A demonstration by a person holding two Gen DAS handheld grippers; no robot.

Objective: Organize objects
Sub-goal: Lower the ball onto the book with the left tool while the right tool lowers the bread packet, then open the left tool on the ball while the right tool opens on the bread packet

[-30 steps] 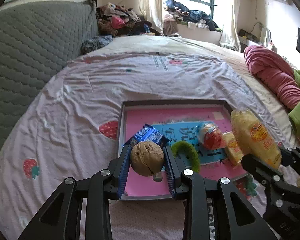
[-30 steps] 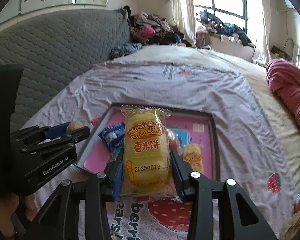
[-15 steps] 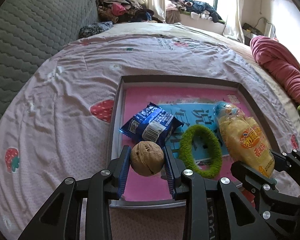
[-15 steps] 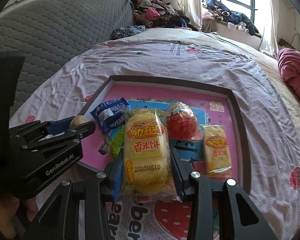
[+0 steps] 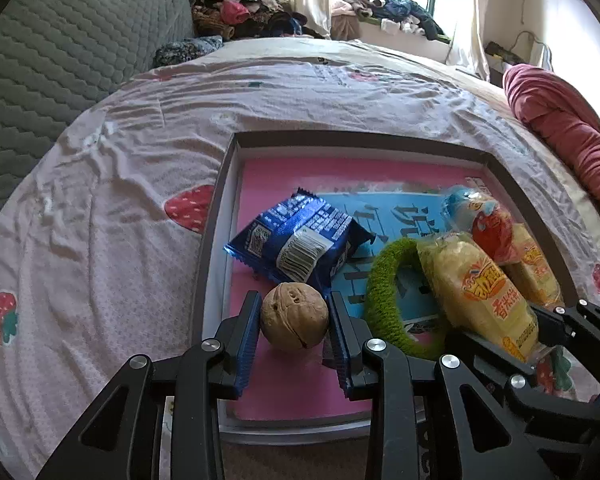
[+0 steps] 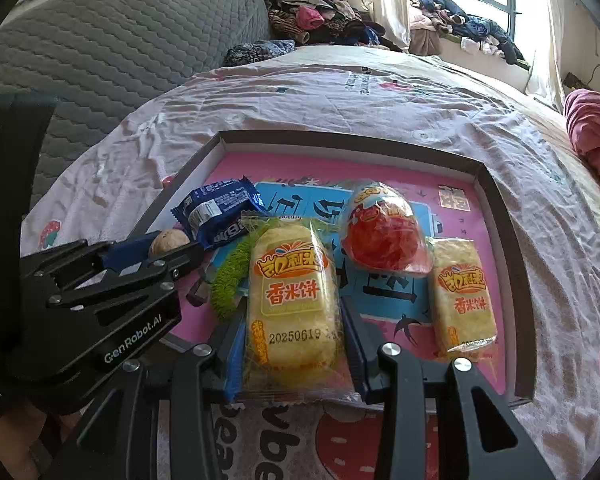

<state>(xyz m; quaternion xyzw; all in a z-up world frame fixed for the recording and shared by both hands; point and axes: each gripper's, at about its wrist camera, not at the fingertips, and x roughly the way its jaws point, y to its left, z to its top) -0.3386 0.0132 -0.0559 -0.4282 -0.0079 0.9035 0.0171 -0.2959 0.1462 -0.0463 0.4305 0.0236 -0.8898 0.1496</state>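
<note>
Walnut (image 5: 294, 316) clamped in left jaws, rice cracker packet (image 6: 292, 300) in right jaws

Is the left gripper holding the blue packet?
No, the left gripper holds a walnut between its fingers; the blue packet lies in the tray.
</note>
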